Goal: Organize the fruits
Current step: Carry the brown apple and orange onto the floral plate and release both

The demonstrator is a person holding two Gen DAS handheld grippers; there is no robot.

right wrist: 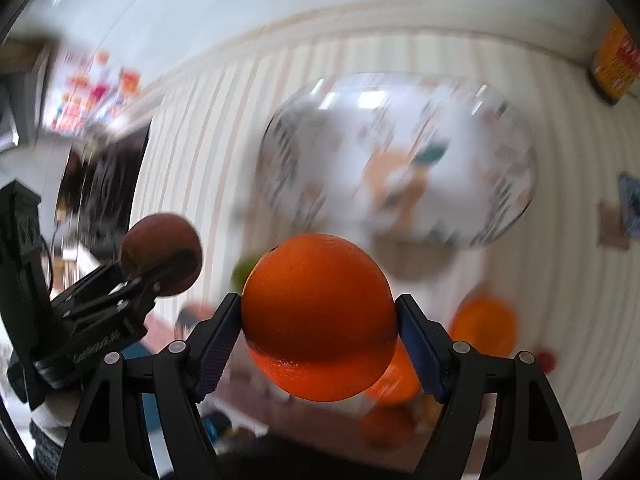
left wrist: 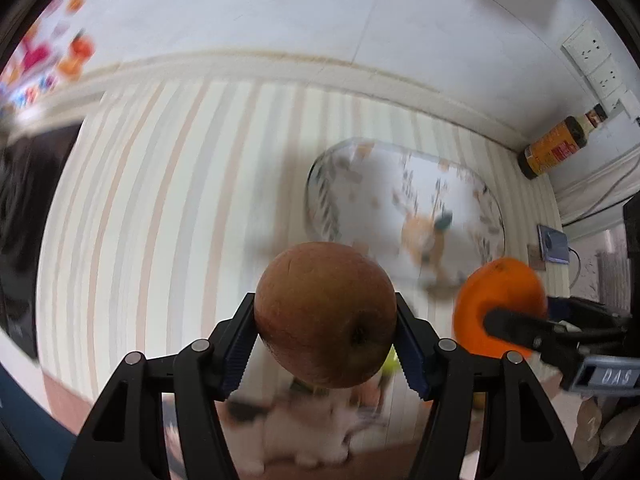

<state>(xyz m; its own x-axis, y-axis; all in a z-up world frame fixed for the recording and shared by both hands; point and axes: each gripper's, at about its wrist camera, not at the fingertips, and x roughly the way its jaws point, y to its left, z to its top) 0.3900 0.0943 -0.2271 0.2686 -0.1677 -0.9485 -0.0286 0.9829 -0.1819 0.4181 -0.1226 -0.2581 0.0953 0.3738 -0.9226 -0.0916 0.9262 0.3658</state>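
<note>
Both hands loaded, both in the air. My left gripper is clamped on a round, reddish-brown apple, blue ribbed pads pressed to its two sides, stem dimple turned toward the camera. My right gripper grips a smooth, bright orange the same way, pads flat against its flanks.

Each fruit rides clear above the cream cloth with pale orange stripes. Beyond them lies the oval glass platter with a printed pattern, blurred and, as far as I can tell, with no fruit on it. Looser fruit shows below the right fingers: another orange, soft with blur, well apart from the platter.

My reading: this is the carry step, two fruits lifted and heading for the platter. Next move calls for bringing both over the glass, lowering until each fruit sits, then parting the jaws slowly so neither rolls. Keep the two grippers from knocking together; they hang just beside each other.
</note>
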